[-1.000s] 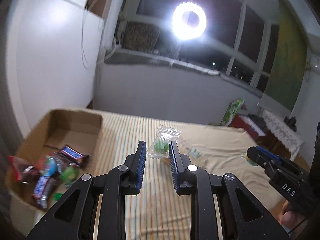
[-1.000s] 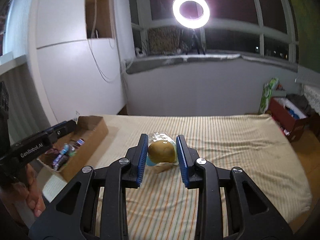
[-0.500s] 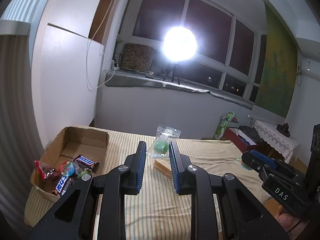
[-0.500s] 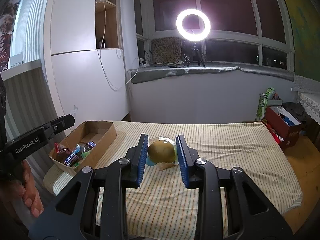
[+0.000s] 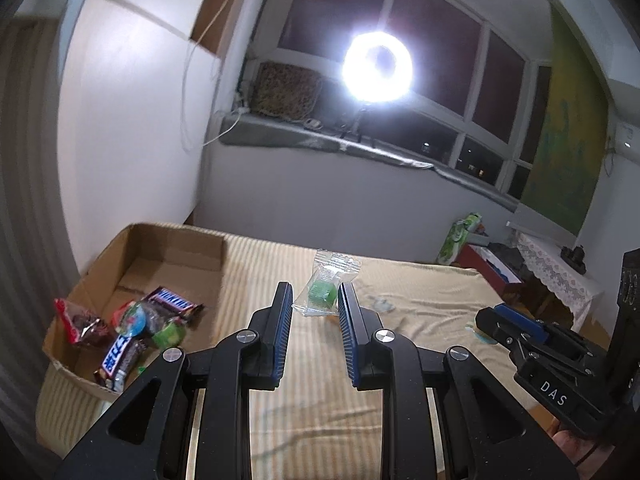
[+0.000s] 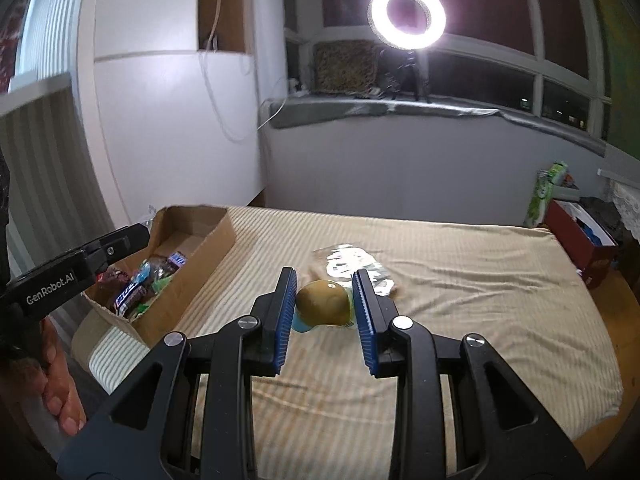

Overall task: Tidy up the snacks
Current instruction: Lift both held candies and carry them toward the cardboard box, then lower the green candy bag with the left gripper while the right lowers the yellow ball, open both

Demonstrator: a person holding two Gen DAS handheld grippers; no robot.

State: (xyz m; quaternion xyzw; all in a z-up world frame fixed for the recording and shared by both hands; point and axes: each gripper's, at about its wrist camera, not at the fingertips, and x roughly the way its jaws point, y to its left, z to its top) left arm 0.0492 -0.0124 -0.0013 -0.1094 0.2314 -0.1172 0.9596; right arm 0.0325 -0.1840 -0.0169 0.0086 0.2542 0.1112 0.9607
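My left gripper [image 5: 314,300] is shut on a clear wrapper with a green candy [image 5: 323,292] and holds it above the striped bed. My right gripper [image 6: 324,300] is shut on a brown-green round snack [image 6: 322,308] with a blue edge, also held above the bed. A cardboard box [image 5: 176,240] lies to the left on the bed; it holds several snacks, among them a Snickers bar [image 5: 172,299] and a red packet [image 5: 78,322]. The box also shows in the right wrist view [image 6: 196,240]. A clear silver-printed packet [image 6: 352,264] lies on the bed beyond the right gripper.
The bed [image 6: 460,280] is covered with a striped beige sheet. A white wall and cabinet stand to the left. A bright ring light [image 6: 406,14] stands on the window sill. A red box [image 6: 576,232] and a green bag [image 6: 546,192] stand at the far right.
Both grippers have tilted back down toward the bed and moved nearer the box; the box looks larger in both views. Both still hold their snacks.
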